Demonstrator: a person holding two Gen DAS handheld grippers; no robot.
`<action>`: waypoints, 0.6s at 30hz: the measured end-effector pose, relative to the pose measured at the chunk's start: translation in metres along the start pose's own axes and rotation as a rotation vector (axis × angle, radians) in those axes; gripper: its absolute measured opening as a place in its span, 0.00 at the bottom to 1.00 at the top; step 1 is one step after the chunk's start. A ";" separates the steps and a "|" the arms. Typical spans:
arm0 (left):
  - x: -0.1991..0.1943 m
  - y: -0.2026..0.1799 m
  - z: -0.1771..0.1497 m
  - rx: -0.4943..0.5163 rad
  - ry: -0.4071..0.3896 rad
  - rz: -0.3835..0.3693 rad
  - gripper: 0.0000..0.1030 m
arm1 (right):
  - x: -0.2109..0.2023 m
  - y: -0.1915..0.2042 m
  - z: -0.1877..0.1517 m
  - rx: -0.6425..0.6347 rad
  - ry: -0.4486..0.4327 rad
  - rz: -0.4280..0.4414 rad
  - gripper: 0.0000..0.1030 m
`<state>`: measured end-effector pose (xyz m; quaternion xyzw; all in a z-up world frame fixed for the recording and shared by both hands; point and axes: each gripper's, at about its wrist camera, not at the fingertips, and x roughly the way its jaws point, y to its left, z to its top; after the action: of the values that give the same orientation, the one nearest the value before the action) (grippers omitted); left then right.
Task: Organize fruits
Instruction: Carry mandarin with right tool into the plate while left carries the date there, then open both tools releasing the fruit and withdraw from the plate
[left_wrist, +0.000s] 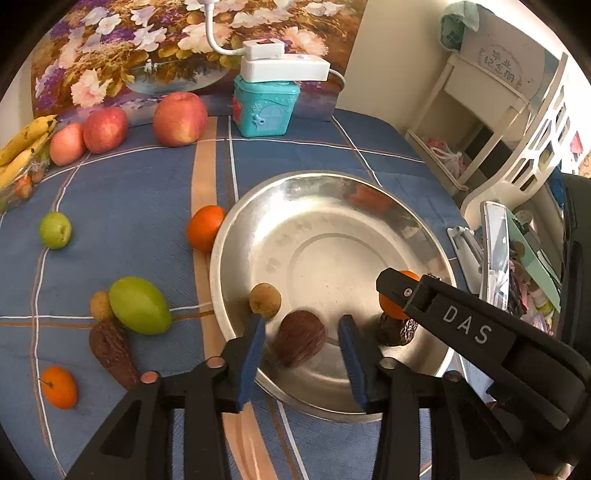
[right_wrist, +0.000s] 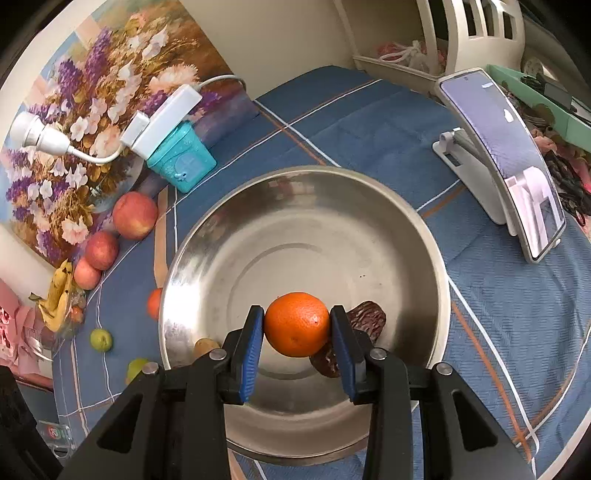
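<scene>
Right now your right gripper pinches an orange between its blue pads, low in the frame over the steel bowl. Your left gripper stands spread, its pads clear of the brown walnut-like fruit lying between them inside the bowl's near rim. Another orange sits just left of the bowl on the blue cloth.
</scene>
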<state>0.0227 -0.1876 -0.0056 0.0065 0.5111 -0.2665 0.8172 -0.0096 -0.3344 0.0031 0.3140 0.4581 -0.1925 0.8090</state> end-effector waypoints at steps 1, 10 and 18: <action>0.000 0.001 0.001 -0.003 -0.001 -0.002 0.48 | 0.000 0.001 0.000 -0.003 0.001 0.000 0.38; -0.006 0.015 0.001 -0.041 0.003 0.031 0.52 | -0.003 0.005 0.000 -0.031 -0.014 -0.009 0.38; -0.018 0.059 0.004 -0.143 0.008 0.206 0.60 | -0.003 0.011 -0.002 -0.057 -0.002 -0.020 0.38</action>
<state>0.0464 -0.1302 -0.0036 0.0018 0.5284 -0.1439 0.8367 -0.0060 -0.3246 0.0081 0.2859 0.4656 -0.1877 0.8162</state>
